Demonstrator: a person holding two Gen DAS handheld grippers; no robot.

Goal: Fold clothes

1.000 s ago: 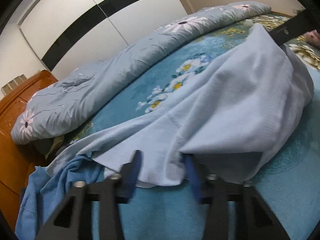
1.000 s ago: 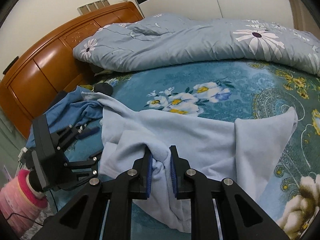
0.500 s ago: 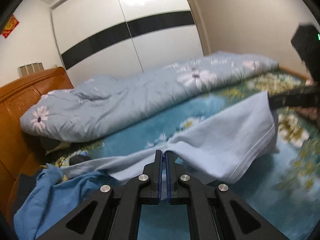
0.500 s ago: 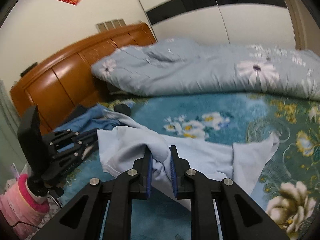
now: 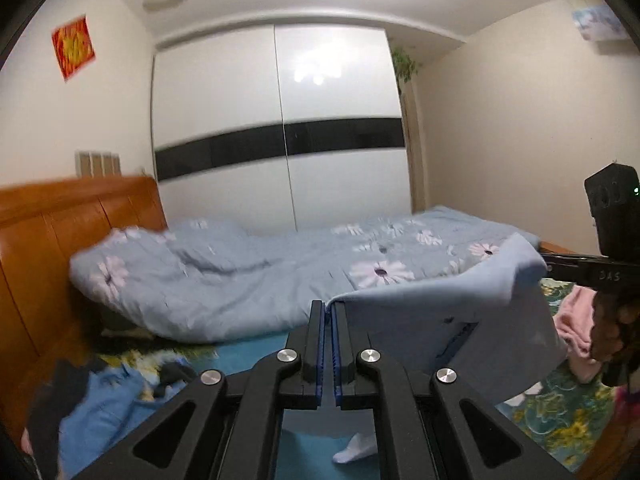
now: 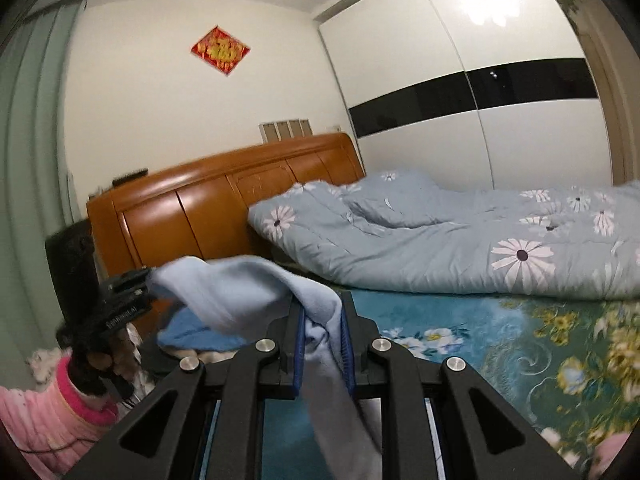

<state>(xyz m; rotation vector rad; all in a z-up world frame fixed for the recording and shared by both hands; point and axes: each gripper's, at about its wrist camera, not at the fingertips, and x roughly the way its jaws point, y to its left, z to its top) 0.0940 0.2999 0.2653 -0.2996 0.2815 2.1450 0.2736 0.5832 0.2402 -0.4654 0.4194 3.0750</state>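
Left hand-held gripper [image 5: 326,312], black frame with blue pads: fingers pressed together, pinching a thin edge of the pale blue knit garment [image 5: 440,320] at the fingertips. Right hand-held gripper [image 6: 322,320], same make: closed on a thicker bunched fold of that garment, which spills over the top of the fingers and hangs down between them. The garment is lifted clear of the bed and stretched in the air between the two grippers, its lower part drooping. Pink ribbed sleeve [image 6: 60,400] at the wrist of the hand carrying the left gripper, seen in the right wrist view. Bed with teal floral sheet [image 6: 520,340] beneath the garment. Grey-blue quilt with white daisy print [image 6: 440,240], heaped along the far side of the bed. Darker blue crumpled cloth [image 5: 104,404] lying near the head end, just beside some dark items too blurred to name. Pink cloth [image 5: 576,320] at the foot end. Orange-brown wooden headboard [image 6: 224,200]. White sliding wardrobe with a black horizontal band [image 5: 280,140] behind the bed. Red and gold square paper ornament [image 6: 220,50] on the wall above the headboard.
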